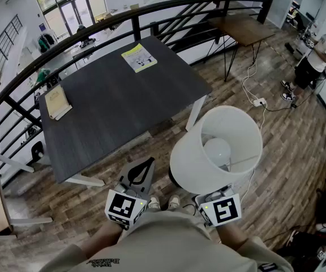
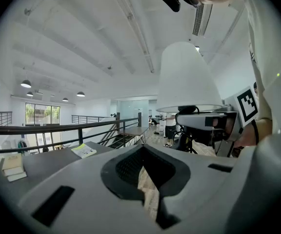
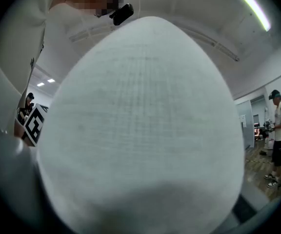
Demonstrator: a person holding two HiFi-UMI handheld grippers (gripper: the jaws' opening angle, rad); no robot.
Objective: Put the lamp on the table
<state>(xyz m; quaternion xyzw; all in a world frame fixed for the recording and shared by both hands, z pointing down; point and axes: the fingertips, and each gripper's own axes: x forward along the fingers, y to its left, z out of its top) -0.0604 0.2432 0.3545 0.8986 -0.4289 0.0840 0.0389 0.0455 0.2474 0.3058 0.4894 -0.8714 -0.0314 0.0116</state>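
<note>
The person is standing at the near edge of the dark grey rectangular tabletop [image 1: 118,103] and is carrying the white lamp with the tapered fabric shade [image 1: 215,150] just off its near right corner. The lamp is hanging over the wooden floor, not over the tabletop. The right tool [image 1: 217,202] is sitting under the shade. The shade is filling the right gripper view [image 3: 140,126] and hiding the jaws, but since the lamp is airborne, that tool is evidently gripping it low down. The left tool [image 1: 147,162] is pointing at the tabletop with its jaws pressed together on nothing [image 2: 148,179].

To do this step well, the lamp should probably be travelling upright, with its base lifted above the tabletop's edge before it goes forward. The bare middle of the tabletop looks the safest spot, well apart from the yellow-green booklet [image 1: 138,57] at the far side and the tan book [image 1: 56,102] at the left edge. Because the base is hidden under the shade, lowering slowly until it sits flat seems wise. The free left tool could be steadying the shade.
</note>
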